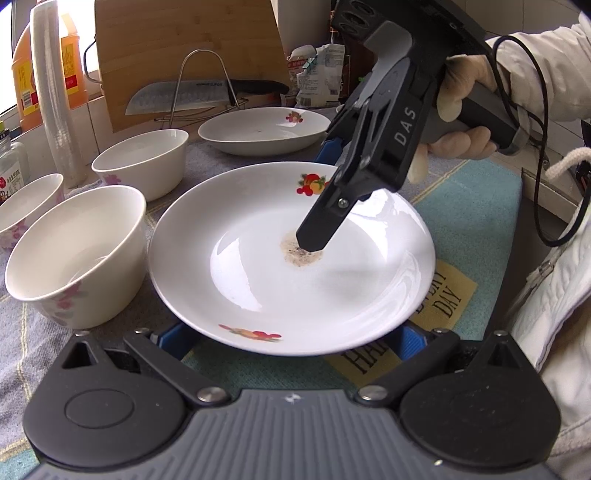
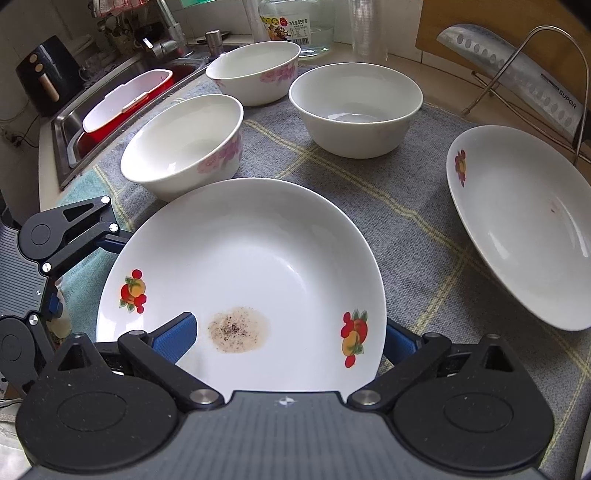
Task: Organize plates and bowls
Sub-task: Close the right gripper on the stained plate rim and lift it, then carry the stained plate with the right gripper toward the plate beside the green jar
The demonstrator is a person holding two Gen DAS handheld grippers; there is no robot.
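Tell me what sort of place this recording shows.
Most likely a home kitchen counter: a steel sink with a tap sits beside it, and a knife rests on a wire rack against a wooden chopping board.

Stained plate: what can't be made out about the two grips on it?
- Left gripper: in the left wrist view, its fingertips are hidden under the near rim of the stained plate, so contact cannot be told.
- Right gripper: in the right wrist view, the tip of its right finger is hidden behind the stained plate.
- Lifted or resting on the cloth: the stained plate hides its own underside in both views.
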